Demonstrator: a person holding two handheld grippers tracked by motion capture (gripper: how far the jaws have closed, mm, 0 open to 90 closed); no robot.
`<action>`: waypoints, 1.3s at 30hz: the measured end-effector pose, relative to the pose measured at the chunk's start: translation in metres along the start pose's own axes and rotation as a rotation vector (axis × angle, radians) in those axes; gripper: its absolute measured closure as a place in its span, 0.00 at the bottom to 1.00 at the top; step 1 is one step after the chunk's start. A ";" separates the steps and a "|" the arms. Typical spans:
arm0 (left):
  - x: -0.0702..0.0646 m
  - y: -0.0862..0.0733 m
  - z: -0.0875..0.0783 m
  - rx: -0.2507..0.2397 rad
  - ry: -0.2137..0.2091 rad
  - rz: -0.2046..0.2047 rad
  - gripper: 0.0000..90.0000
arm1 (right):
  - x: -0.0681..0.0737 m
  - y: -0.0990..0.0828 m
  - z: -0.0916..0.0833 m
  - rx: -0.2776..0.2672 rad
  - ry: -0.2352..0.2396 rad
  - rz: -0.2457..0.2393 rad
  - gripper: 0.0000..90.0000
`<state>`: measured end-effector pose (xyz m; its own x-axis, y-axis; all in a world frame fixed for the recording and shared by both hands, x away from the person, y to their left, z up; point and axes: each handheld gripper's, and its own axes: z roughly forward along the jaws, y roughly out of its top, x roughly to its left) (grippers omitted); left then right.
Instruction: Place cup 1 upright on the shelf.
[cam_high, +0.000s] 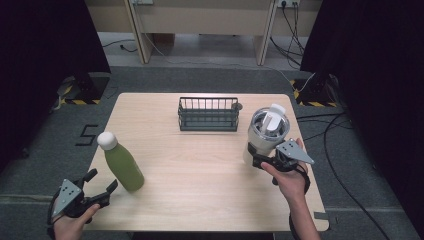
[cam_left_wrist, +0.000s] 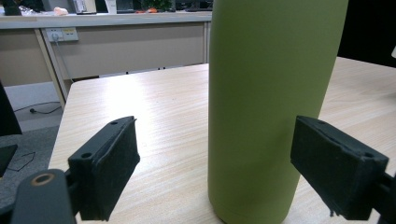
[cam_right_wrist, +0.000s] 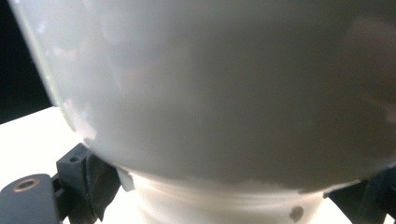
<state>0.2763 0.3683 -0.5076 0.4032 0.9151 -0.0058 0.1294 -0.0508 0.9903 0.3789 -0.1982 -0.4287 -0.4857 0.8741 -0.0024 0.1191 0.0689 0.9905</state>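
A green bottle (cam_high: 123, 165) with a white cap stands upright at the table's left front. My left gripper (cam_high: 103, 179) is just in front of it and open. In the left gripper view the green bottle (cam_left_wrist: 266, 107) rises between the two pads (cam_left_wrist: 112, 172), which stand apart from its sides. On the right, a white tumbler (cam_high: 267, 131) with a clear lid and a white flip spout leans slightly. My right gripper (cam_high: 260, 161) is shut on its narrow lower part. The tumbler's wall (cam_right_wrist: 210, 93) looms close in the right gripper view, with a pad on either side of its base.
A black wire basket (cam_high: 208, 114) stands at the back middle of the light wooden table (cam_high: 200, 170). Cables and stand feet lie on the grey floor beyond the table's right and left edges.
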 end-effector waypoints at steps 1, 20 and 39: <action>0.000 0.000 0.000 0.000 0.000 -0.001 0.16 | 0.000 0.000 0.000 0.000 0.000 0.000 0.11; 0.000 0.000 0.001 0.001 -0.002 0.000 0.16 | -0.002 0.018 0.034 -0.011 -0.010 0.003 0.12; -0.001 0.000 0.001 0.008 0.000 0.008 0.16 | -0.001 0.035 0.063 -0.026 -0.010 0.012 0.12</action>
<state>0.2769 0.3671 -0.5081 0.4040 0.9147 0.0018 0.1334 -0.0609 0.9892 0.4379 -0.1659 -0.4022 -0.4758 0.8795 0.0081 0.1021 0.0460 0.9937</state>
